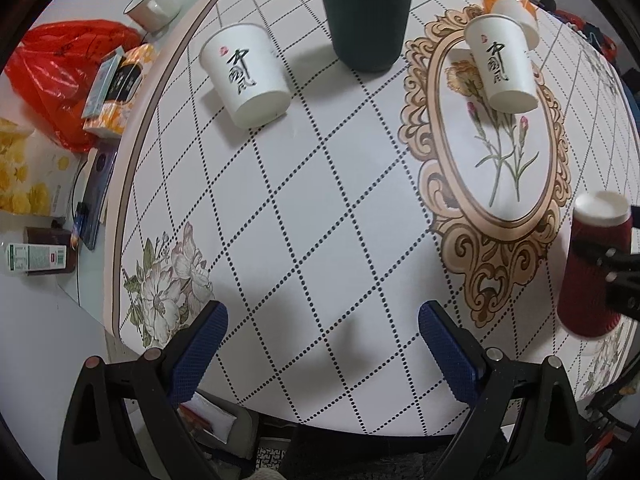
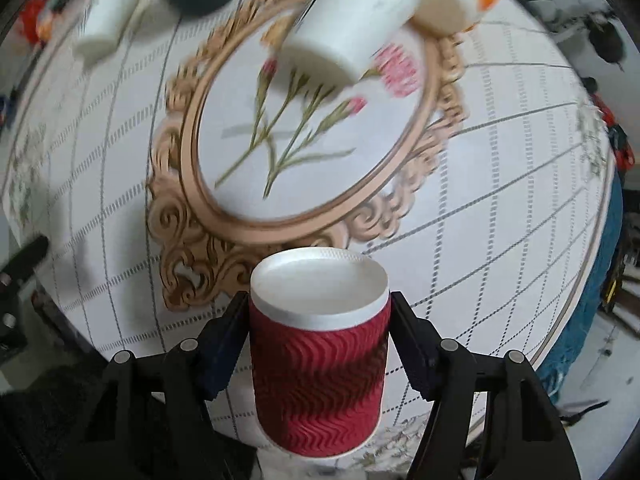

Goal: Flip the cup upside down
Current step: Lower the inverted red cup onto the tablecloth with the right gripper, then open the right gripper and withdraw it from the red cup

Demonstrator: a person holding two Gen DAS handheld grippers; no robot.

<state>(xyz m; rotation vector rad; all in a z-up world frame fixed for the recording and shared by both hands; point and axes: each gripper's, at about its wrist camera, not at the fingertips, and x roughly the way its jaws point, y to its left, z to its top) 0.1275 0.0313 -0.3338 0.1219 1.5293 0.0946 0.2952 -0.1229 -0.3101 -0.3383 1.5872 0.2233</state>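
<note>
A red ribbed paper cup [image 2: 320, 364] stands upside down, its white base facing up, near the table's front right edge. My right gripper [image 2: 318, 320] is shut on the red cup, one finger on each side. The cup also shows at the right edge of the left wrist view [image 1: 592, 272], with the right gripper's fingers [image 1: 612, 264] on it. My left gripper [image 1: 322, 324] is open and empty above the table's near edge.
Two white paper cups with black writing [image 1: 244, 76] [image 1: 500, 68] stand upside down. A dark green cup [image 1: 366, 16] stands upright at the back. An orange and white cup [image 1: 510, 0] is behind. A red bag [image 1: 64, 76], boxes and a mug [image 1: 152, 4] lie left.
</note>
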